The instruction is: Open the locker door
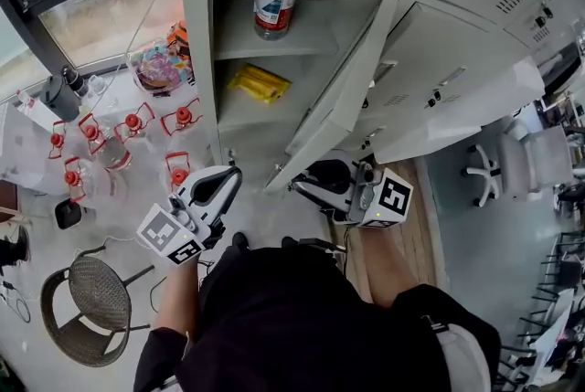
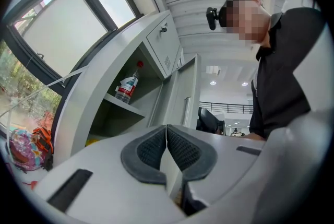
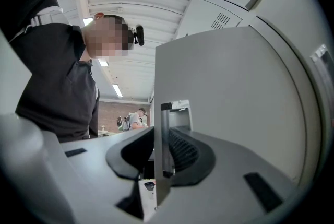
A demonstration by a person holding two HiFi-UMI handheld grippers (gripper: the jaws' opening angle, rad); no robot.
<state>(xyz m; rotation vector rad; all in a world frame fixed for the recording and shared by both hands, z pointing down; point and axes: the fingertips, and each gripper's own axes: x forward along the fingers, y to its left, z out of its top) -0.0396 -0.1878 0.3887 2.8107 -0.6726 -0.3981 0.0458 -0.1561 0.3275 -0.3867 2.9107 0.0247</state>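
Locker door (image 1: 352, 79) already stands swung out from its compartment, attached on the right side, free edge slanting down toward us in the head view. We see the right gripper (image 1: 306, 187) at the lower end of that free edge. In the right gripper view the thin door edge (image 3: 165, 155) stands upright between the two pads of the right gripper (image 3: 164, 134), and the pads are closed on it, held apart only by the folded metal lip. The rest of the door panel fills the right side of that view.

Left gripper (image 1: 228, 176) sits left of the door, near it but not touching, in front of the open compartment. Its pads are pressed together with nothing between them in the left gripper view (image 2: 167, 134).

Inside the compartment we note a bottle (image 1: 274, 5) on the upper shelf and a yellow packet (image 1: 259, 81) on the shelf below.
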